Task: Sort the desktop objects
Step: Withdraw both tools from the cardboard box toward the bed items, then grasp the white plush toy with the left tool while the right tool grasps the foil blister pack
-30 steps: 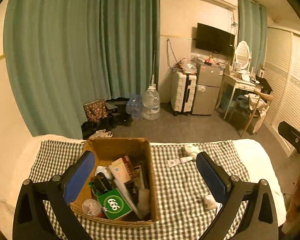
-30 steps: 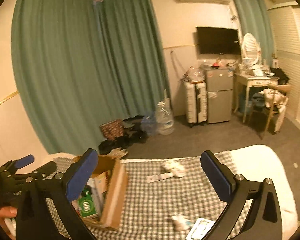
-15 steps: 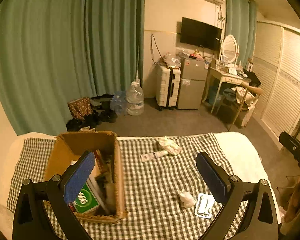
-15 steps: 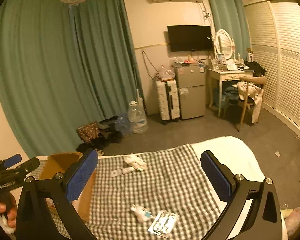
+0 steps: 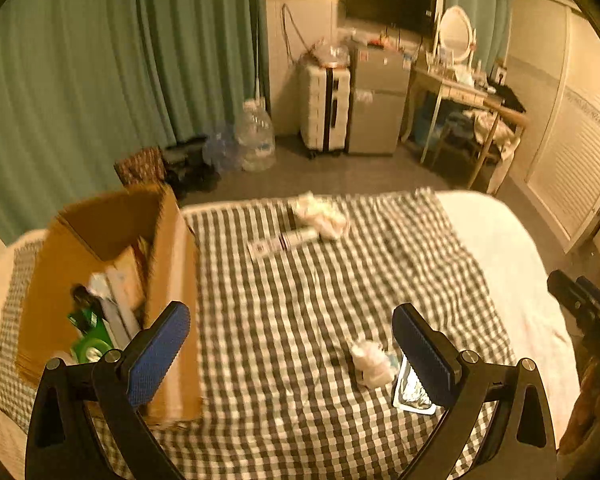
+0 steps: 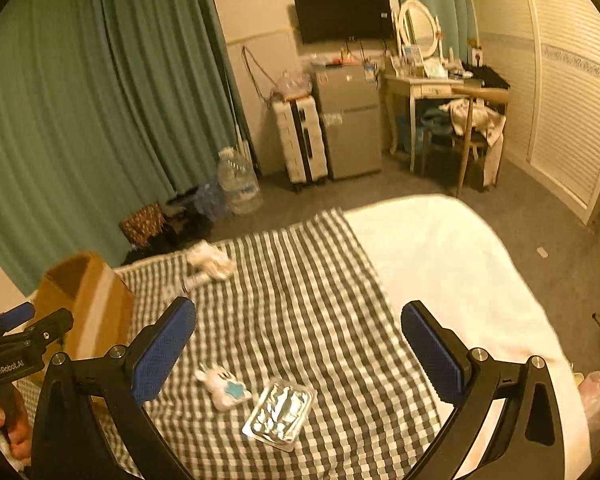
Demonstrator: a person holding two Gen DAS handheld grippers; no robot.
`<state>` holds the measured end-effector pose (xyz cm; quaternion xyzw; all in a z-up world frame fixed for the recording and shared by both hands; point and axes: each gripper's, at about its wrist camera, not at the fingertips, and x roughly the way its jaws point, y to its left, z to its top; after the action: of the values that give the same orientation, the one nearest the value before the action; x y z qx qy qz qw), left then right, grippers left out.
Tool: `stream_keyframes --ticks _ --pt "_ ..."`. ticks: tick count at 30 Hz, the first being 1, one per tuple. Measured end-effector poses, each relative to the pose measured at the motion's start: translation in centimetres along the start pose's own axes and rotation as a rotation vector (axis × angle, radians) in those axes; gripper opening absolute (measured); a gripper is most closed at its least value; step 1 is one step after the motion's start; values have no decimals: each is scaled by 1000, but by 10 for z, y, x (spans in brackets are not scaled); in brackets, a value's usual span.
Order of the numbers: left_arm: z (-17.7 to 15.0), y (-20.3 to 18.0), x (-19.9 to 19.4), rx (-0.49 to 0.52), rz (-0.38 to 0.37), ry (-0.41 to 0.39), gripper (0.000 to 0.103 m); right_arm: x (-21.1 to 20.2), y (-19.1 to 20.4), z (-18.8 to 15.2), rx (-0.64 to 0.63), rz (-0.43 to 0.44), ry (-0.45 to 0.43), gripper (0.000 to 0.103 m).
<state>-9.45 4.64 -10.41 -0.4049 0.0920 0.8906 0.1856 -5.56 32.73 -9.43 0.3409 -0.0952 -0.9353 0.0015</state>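
Lying on the checked cloth [image 6: 300,300] over a bed [image 6: 460,264], the loose things form two small groups. Nearest are a white toy [image 6: 222,386] with a blue star on it and, just beside it, a shiny blister pack [image 6: 280,412] in silver foil. Farther off, near the cloth's far edge, a crumpled white wad [image 5: 320,212] touches a slim printed tube [image 5: 280,242]. A cardboard box [image 5: 172,280] stands open at the left of the cloth, packed with things — a green pack [image 5: 90,344] and pale cartons among them, too blurred to name.

The left gripper [image 5: 290,354] is spread wide and empty, its blue pads framing the box edge on one side and the toy on the other. The right gripper [image 6: 298,352] is likewise splayed with nothing between its pads, the toy and the pack lying below that gap.

Only the left view looks down into the box; it hides most of the pack behind a finger. The right view shows the pack whole and the toy's star, yet sees just the box's outer wall — plus the left gripper's body and the hand [image 6: 4,424] holding it
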Motion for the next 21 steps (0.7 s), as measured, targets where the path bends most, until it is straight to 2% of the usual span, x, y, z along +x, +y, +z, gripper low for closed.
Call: stream_keyframes --ticks 10,14,21 --pt "-37 -21 85 24 -41 161 103 80 2 -70 -66 2 160 103" --pt "-43 -33 107 46 -60 194 103 104 12 -99 -121 11 228 103" --pt "-56 -39 145 25 -96 271 103 134 31 -136 -170 67 333 103"
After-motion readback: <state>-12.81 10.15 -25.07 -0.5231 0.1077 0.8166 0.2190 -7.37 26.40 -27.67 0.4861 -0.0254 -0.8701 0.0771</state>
